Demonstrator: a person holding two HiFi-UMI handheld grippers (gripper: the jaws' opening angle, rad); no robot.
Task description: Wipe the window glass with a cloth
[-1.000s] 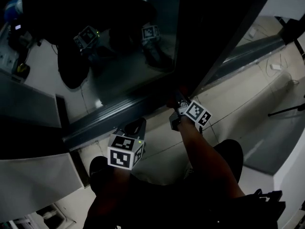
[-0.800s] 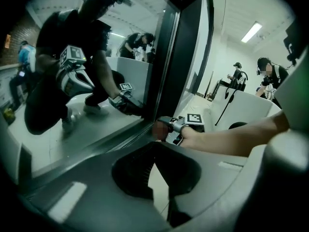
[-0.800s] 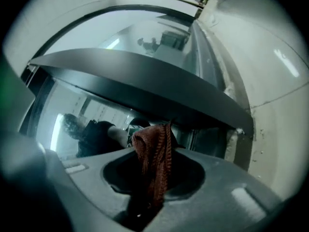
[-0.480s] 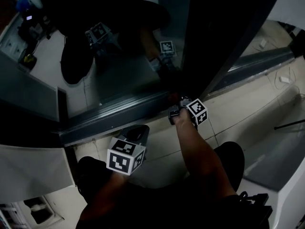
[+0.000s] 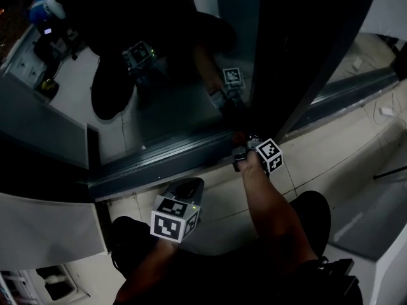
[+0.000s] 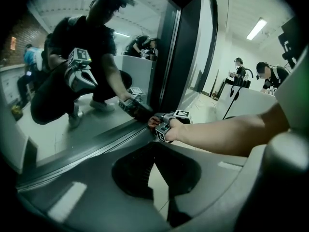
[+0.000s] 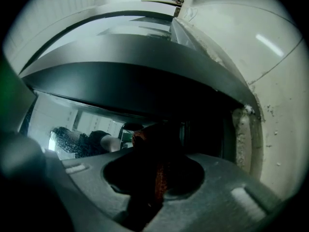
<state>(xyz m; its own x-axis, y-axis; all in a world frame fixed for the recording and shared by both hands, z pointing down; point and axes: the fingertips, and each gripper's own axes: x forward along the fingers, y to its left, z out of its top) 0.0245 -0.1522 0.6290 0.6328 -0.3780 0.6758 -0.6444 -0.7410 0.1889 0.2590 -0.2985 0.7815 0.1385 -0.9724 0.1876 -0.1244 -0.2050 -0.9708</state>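
Two grippers low at the glass [image 5: 165, 100] in head view, right gripper [image 5: 240, 143] pressing the cloth [image 5: 238, 136] to its bottom corner beside the frame [image 5: 299, 43], left gripper [image 5: 188, 187] apart over the floor [image 5: 331, 151]; left gripper view, jaws narrowly apart, empty; right gripper view, jaws clamped on the cloth.

I see a black short-sleeved top [image 5: 241, 284] and dark trousers [image 5: 313, 210] on the person, with both forearms bare. The left gripper [image 5: 186, 188] carries a white cube [image 5: 173, 216] printed with black square markers, and a small green light glows at its upper edge. The right gripper [image 5: 241, 150] bears a second marker cube [image 5: 270, 155]. In their own cameras both gripper bodies look matte grey, each with a dark round hollow.
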